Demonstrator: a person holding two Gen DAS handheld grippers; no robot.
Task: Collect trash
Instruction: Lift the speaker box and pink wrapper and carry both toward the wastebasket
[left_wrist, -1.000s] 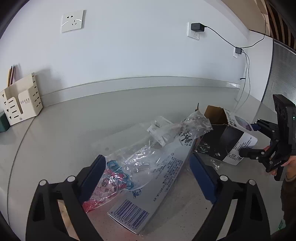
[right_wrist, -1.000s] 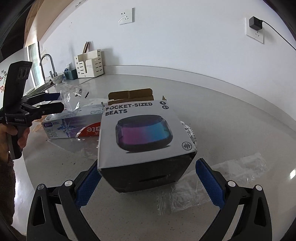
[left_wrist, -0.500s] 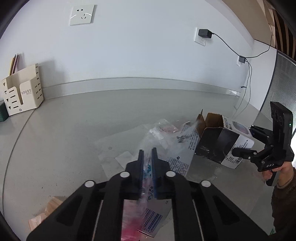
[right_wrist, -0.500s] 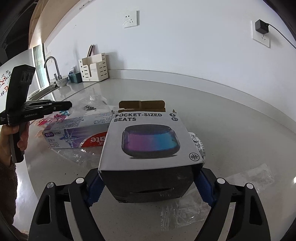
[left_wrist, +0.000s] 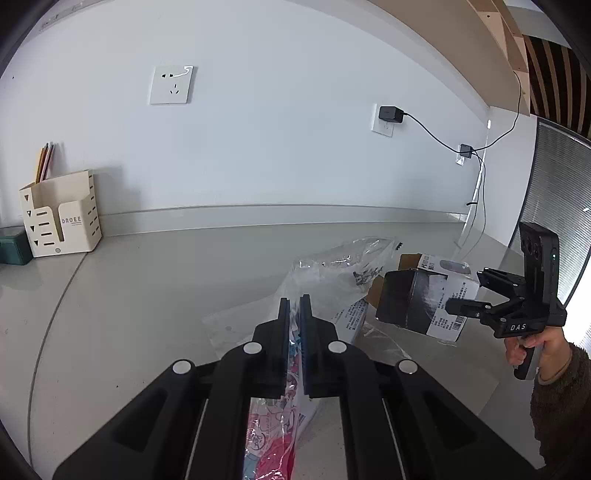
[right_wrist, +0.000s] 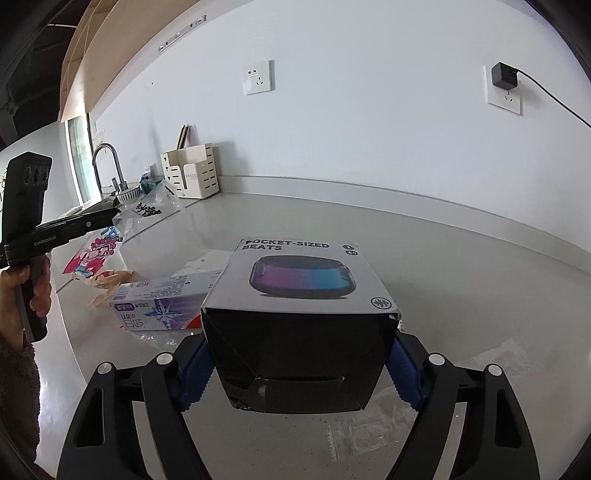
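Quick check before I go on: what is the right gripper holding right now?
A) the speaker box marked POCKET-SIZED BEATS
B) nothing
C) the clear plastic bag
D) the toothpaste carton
A: in the right wrist view the right gripper has its blue pads pressed on both sides of the speaker box, while the toothpaste carton lies on the counter beyond it.

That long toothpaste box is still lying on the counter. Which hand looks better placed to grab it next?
Neither is free. Probably the left gripper: its plastic bag hangs close to the toothpaste box. The right gripper is closing around the bulky speaker box.
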